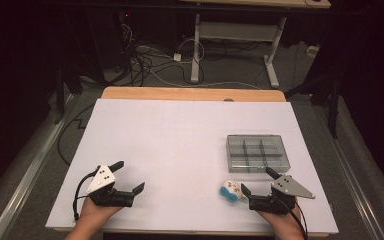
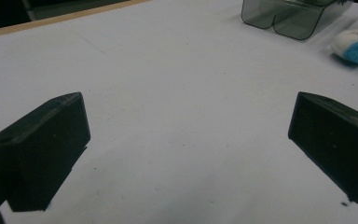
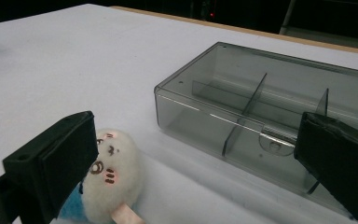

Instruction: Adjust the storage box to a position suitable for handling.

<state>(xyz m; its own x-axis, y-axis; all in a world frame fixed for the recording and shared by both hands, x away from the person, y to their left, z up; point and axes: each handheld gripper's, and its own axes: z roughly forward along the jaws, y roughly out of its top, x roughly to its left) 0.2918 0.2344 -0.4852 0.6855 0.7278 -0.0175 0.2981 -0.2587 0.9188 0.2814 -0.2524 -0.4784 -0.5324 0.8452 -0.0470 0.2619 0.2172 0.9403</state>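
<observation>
A small white and blue plush toy (image 1: pixel 229 191) lies on the white table top near the front right. Behind it stands a clear grey compartment box (image 1: pixel 257 153) with dividers. My right gripper (image 1: pixel 256 181) rests near the front edge, just right of the toy, jaws open and empty. In the right gripper view the toy (image 3: pixel 113 175) sits beside the left jaw and the box (image 3: pixel 270 112) lies ahead. My left gripper (image 1: pixel 128 176) rests at the front left, open, nothing between its jaws. In the left gripper view the toy (image 2: pixel 356 45) and box (image 2: pixel 291 15) show far off at the upper right.
The white board (image 1: pixel 180 145) covers a wooden table (image 1: pixel 190 93). Beyond it are a desk frame (image 1: pixel 237 35) and cables (image 1: pixel 150 60) on the floor. A person's hands hold both grippers at the near edge.
</observation>
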